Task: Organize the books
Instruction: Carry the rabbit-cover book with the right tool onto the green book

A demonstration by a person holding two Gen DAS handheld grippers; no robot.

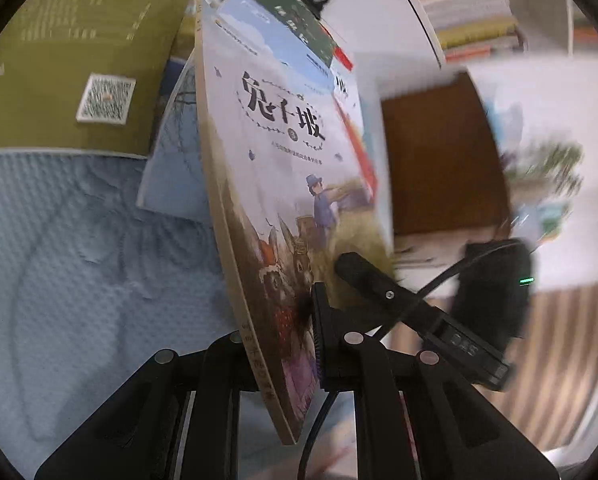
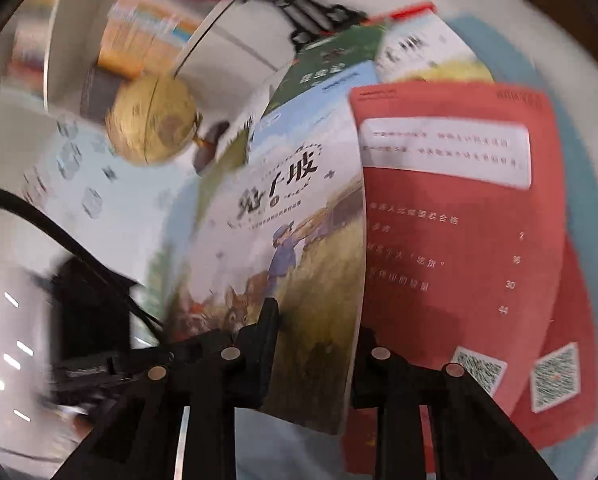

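Both claws clamped on the same rabbit book, held upright off the bed.
Left claw (image 1: 279, 336) pinches the rabbit book (image 1: 283, 168) at its lower spine edge; right claw (image 2: 315, 344) grips its bottom edge. Olive book (image 1: 79, 60) at 10 o'clock on the blue bed cover (image 1: 79, 260). Red book (image 2: 451, 220) at 2 o'clock behind the rabbit book, globe (image 2: 151, 120) at 10 o'clock.

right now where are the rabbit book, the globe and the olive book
rabbit book (image 1: 283, 128), left wrist view, on its title
globe (image 2: 153, 120), right wrist view, on its sphere
olive book (image 1: 79, 60), left wrist view, on its cover
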